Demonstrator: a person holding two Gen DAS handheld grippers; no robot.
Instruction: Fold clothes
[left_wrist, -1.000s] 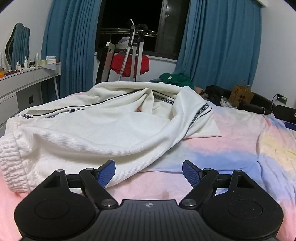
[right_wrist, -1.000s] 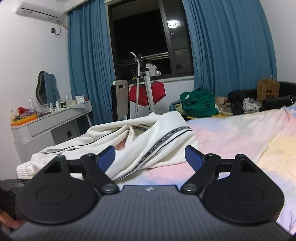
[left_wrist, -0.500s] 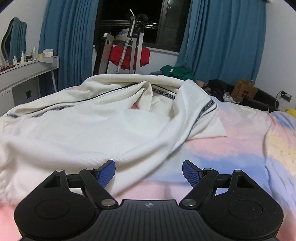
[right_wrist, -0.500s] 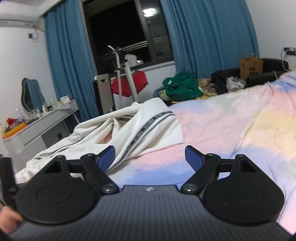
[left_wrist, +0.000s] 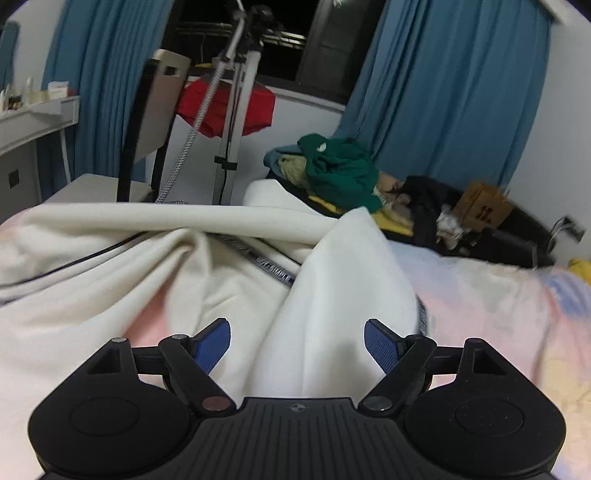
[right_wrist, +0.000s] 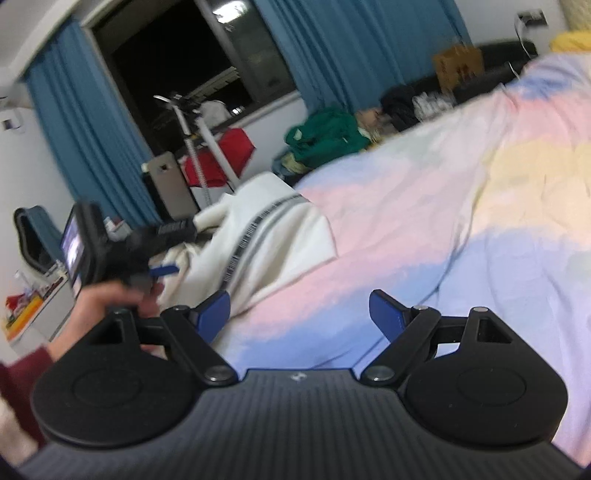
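A crumpled white garment (left_wrist: 221, 266) with dark striped trim lies on the pastel bedsheet (left_wrist: 498, 295). My left gripper (left_wrist: 297, 341) is open and hangs low over a raised fold of it, with the cloth between and below the blue pads. In the right wrist view the same garment (right_wrist: 273, 236) lies at the left, its striped hem toward me. My right gripper (right_wrist: 300, 312) is open over bare sheet (right_wrist: 424, 229), just right of the garment's edge. The left gripper (right_wrist: 162, 271) shows there too, held by a hand (right_wrist: 110, 306) above the garment.
A heap of green and dark clothes (left_wrist: 340, 173) lies at the bed's far side, with a cardboard box (left_wrist: 482, 206) beside it. A stand with a red cloth (left_wrist: 229, 107) and a chair (left_wrist: 155, 122) are beyond the bed, a white dresser (left_wrist: 33, 122) at left. Blue curtains flank the window.
Both grippers have moved forward over the bed. The left one has come much closer to the garment's raised fold. The right view has tilted and swung right, and the left gripper and hand now show in it.
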